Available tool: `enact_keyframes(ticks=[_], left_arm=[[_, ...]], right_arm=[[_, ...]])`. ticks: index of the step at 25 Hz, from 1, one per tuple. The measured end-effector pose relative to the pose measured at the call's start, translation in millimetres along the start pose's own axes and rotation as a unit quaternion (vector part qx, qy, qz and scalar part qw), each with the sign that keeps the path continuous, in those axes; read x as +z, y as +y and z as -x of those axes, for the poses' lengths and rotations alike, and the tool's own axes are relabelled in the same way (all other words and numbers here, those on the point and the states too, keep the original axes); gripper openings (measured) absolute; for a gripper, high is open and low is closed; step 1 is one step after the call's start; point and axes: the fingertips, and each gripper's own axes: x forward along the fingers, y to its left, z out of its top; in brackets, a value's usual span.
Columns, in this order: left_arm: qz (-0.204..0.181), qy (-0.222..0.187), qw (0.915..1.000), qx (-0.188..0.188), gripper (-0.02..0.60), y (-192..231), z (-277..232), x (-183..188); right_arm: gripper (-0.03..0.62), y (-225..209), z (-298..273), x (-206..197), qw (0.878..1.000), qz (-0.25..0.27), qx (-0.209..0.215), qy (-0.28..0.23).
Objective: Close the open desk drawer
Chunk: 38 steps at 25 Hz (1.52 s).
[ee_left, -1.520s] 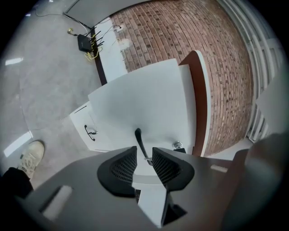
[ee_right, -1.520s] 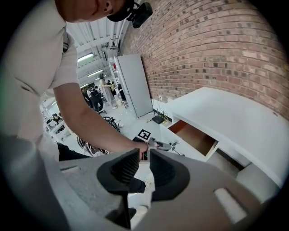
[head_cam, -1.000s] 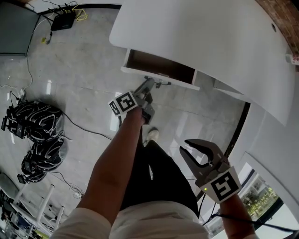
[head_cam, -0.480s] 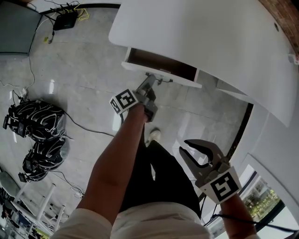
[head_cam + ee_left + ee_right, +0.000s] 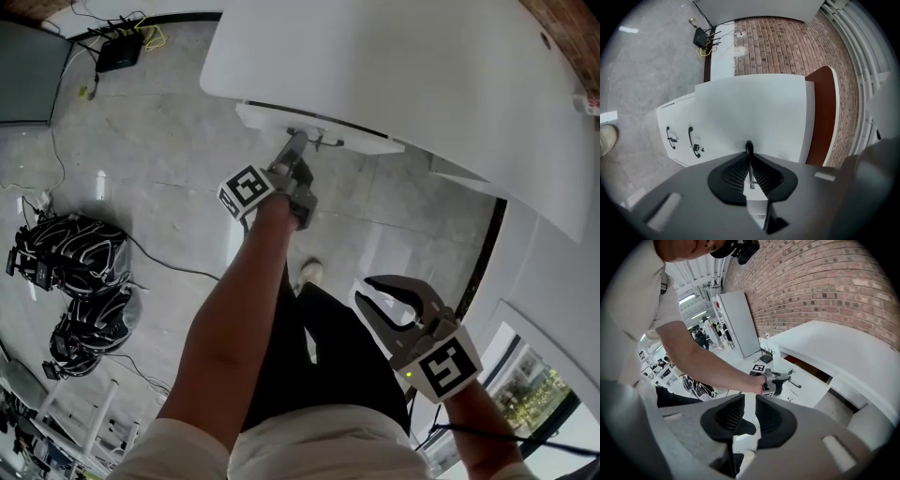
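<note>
**Drawer's nearly home**

Your left gripper [image 5: 298, 143] has just been closing its jaws and pinches the thin black handle [image 5: 749, 146] of the drawer [image 5: 281, 119], which sits almost flush under the white desk [image 5: 394, 56]. It probably slides light and rigid, so push straight through that handle. Your right gripper [image 5: 364, 289] hangs spread and empty.

**Head view.** The desk [image 5: 422, 66] runs off the top and right edges. Its top hides the inside of the drawer [image 5: 267, 117], so only the front panel shows. The black bundles [image 5: 66, 253] on the floor at left are too tangled to identify.

**Left gripper view.** The left gripper [image 5: 750, 157], whose jaws have just been closing, covers all but a small loop of the black handle [image 5: 749, 145] between them.
</note>
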Motion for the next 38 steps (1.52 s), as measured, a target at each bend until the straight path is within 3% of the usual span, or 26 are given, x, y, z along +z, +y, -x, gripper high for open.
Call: enact_keyframes(ticks=[8,38], left_arm=[[-0.01,-0.004,0.9996,-0.028,0.032,-16,-33,16],[-0.025,-0.004,0.9994,-0.022,0.035,-4,-63,27]], right_arm=[[0.075,-6,-1,-4,1.0,-0.005,-0.005,0.002],[0.076,-19,-4,-20,1.0,-0.017,-0.018,0.001]])
